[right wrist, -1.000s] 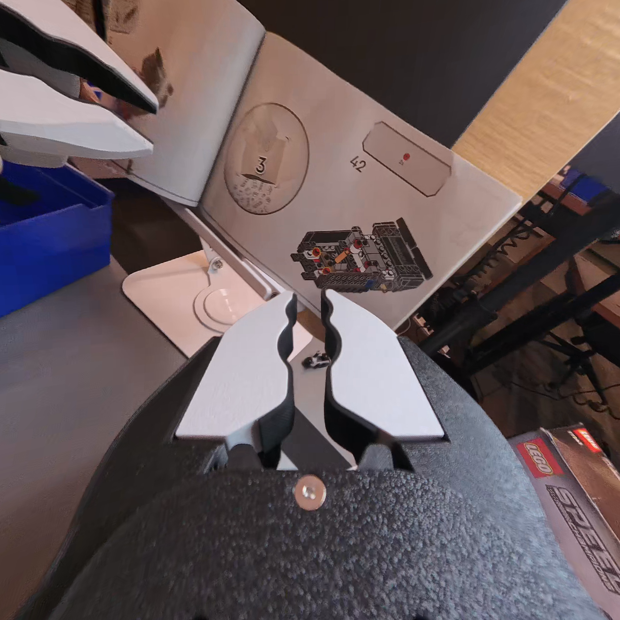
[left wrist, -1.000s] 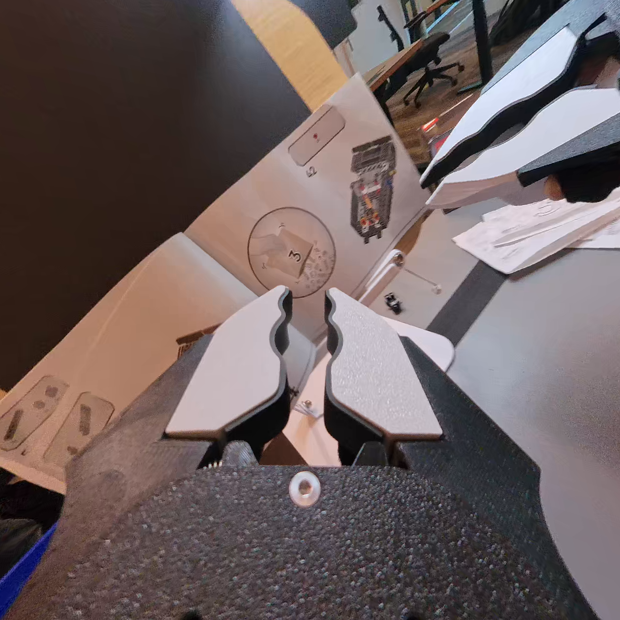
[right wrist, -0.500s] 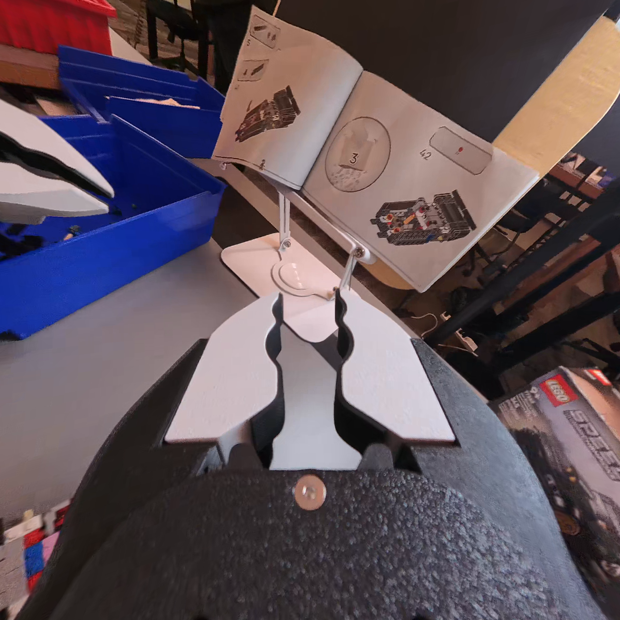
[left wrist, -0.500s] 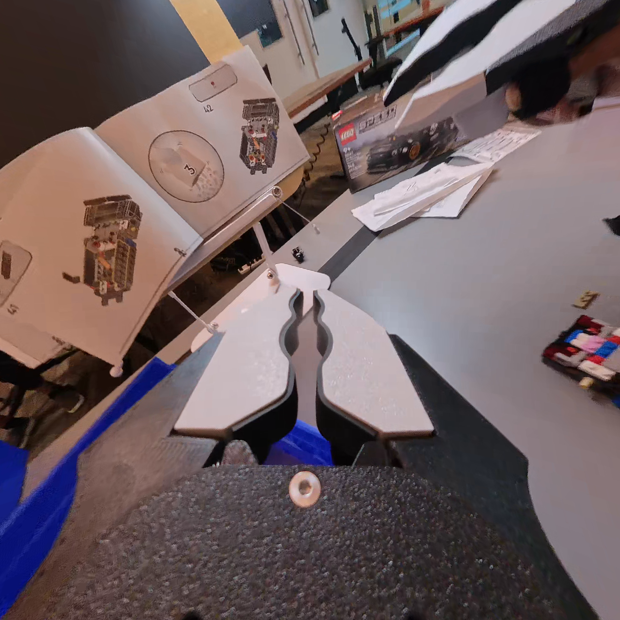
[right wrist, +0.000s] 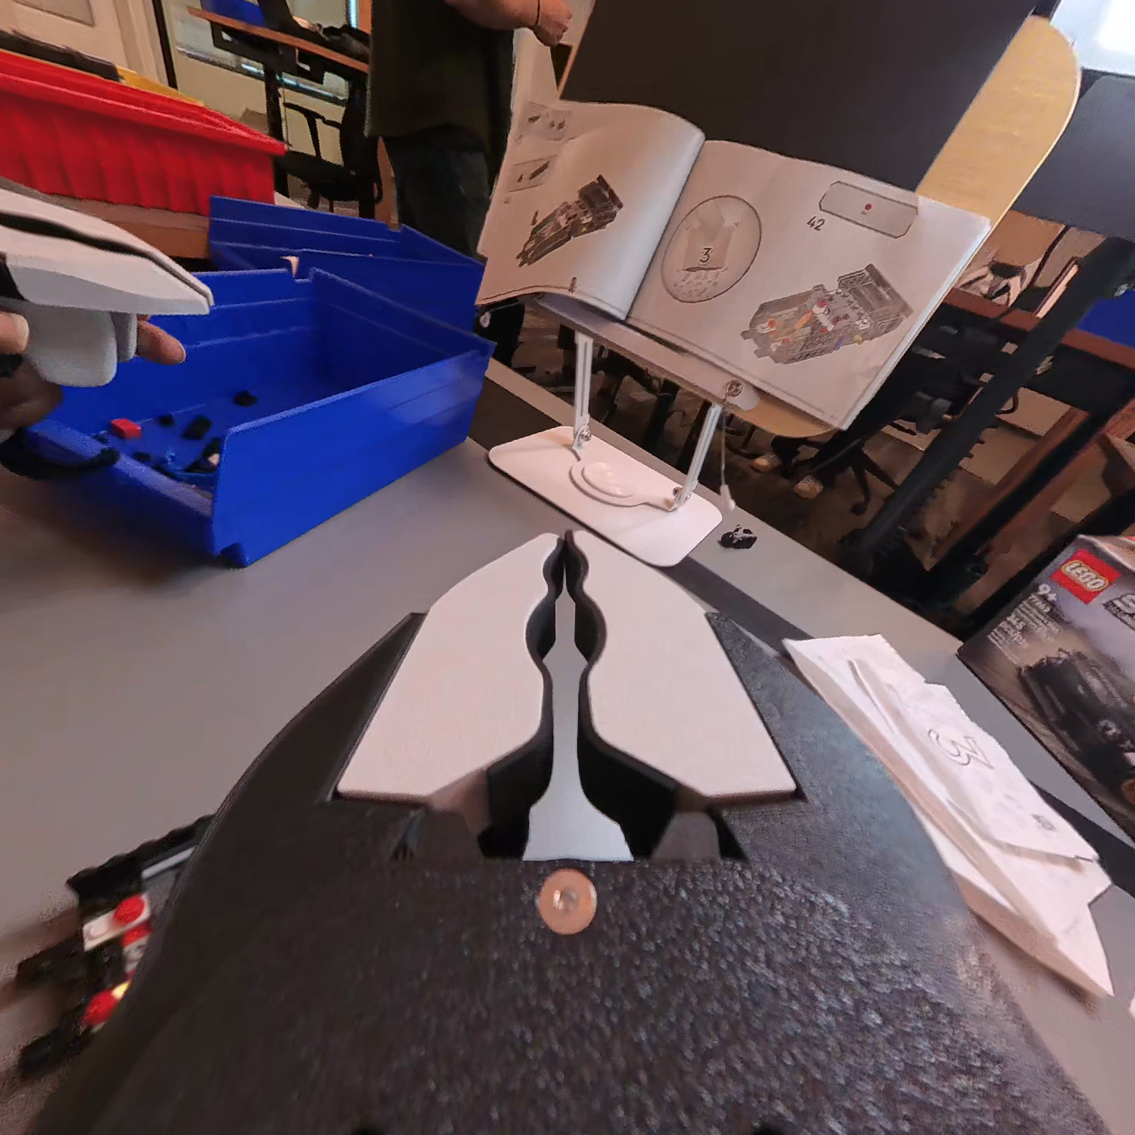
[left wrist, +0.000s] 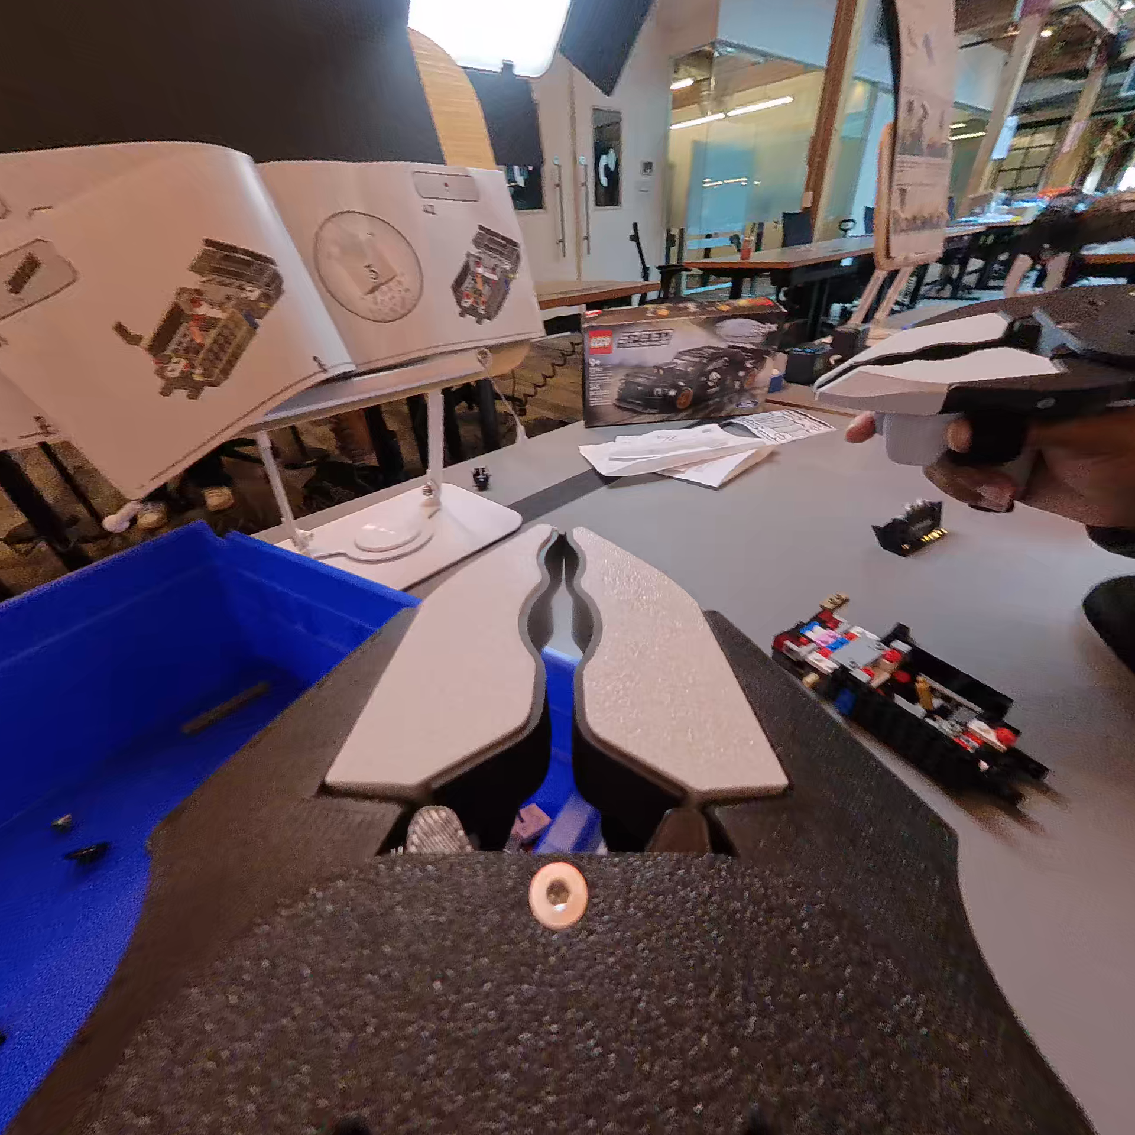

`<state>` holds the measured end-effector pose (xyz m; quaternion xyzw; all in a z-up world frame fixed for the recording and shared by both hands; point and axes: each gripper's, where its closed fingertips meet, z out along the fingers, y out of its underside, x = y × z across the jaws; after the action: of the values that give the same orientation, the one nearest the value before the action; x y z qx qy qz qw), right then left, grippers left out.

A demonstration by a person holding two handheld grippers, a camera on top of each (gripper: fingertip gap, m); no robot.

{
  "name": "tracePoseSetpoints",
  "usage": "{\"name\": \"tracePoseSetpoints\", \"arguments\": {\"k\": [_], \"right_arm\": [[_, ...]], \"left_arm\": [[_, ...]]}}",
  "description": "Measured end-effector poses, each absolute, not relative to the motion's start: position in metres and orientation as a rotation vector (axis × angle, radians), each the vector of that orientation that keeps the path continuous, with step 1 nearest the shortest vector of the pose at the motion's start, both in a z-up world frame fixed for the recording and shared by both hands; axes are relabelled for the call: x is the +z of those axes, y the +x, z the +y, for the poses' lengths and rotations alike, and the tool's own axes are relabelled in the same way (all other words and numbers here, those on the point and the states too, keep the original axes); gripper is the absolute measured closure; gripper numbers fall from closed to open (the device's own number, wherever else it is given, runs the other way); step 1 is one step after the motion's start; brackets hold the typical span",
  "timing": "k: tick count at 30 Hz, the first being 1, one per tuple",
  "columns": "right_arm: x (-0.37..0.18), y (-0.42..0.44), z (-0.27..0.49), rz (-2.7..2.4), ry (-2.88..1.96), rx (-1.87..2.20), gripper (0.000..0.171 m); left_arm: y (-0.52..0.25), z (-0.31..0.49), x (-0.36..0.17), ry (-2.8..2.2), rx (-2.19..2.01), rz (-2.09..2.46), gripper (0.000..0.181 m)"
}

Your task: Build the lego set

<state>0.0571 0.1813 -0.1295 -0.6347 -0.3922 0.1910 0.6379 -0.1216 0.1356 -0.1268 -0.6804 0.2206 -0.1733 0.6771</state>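
The half-built black lego car chassis (left wrist: pixel 903 694), with coloured bricks inside, lies on the grey table (left wrist: pixel 768 553) to the right of my left gripper (left wrist: pixel 564 540); its end shows at the lower left of the right wrist view (right wrist: pixel 104 933). A small black sub-assembly (left wrist: pixel 910 527) lies farther back. My left gripper is shut and empty above the blue parts bin (left wrist: pixel 153 675). My right gripper (right wrist: pixel 565 540) is shut and empty above the table. It also shows in the left wrist view (left wrist: pixel 823 384), and the left gripper in the right wrist view (right wrist: pixel 199 301). The open instruction booklet (right wrist: pixel 725 258) rests on a white stand (right wrist: pixel 608 491).
The blue bin (right wrist: pixel 344 430) holds several small loose pieces. A tiny black piece (right wrist: pixel 737 537) lies beside the stand base. White paper bags (right wrist: pixel 946 792) and the set's box (right wrist: pixel 1075 663) lie at the right. A red bin (right wrist: pixel 123 141) and a person (right wrist: pixel 442 123) stand behind. Across from one pair of fingers to the other is roughly 20 centimetres. My right gripper is the nearer one to the small black sub-assembly (left wrist: pixel 910 527): about 20 centimetres, against 35 centimetres.
Both grippers have pulled back and down from the booklet, so the table, bin and chassis have come into view. Both have closed from slightly apart to shut.
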Motion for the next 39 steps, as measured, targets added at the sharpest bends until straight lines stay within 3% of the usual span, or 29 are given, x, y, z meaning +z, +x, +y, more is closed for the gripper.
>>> {"name": "tracePoseSetpoints", "arguments": {"k": [8, 19, 30, 32, 34, 39], "right_arm": [[-0.167, 0.059, 0.171, -0.907, -1.490, 0.512, 0.171], [-0.169, 0.081, 0.165, -1.110, -1.511, 0.386, 0.168], [-0.267, 0.106, 0.112, -1.665, -1.877, 0.512, 0.148], [-0.279, 0.104, 0.111, -1.701, -1.918, 0.480, 0.149], [-0.285, 0.107, 0.112, -1.730, -1.930, 0.430, 0.163], [-0.255, 0.133, 0.173, -1.345, -1.984, 0.148, 0.163]], "left_arm": [[-0.089, 0.117, -0.165, -1.506, -0.345, 0.692, 0.181], [-0.065, 0.110, -0.196, -1.518, -0.363, 0.881, 0.181], [-0.062, 0.110, -0.205, -1.544, -0.380, 0.915, 0.181], [-0.062, 0.110, -0.207, -1.549, -0.383, 0.918, 0.181], [-0.061, 0.108, -0.205, -1.547, -0.400, 0.916, 0.181], [-0.059, 0.104, -0.203, -1.534, -0.410, 0.930, 0.181]]}}
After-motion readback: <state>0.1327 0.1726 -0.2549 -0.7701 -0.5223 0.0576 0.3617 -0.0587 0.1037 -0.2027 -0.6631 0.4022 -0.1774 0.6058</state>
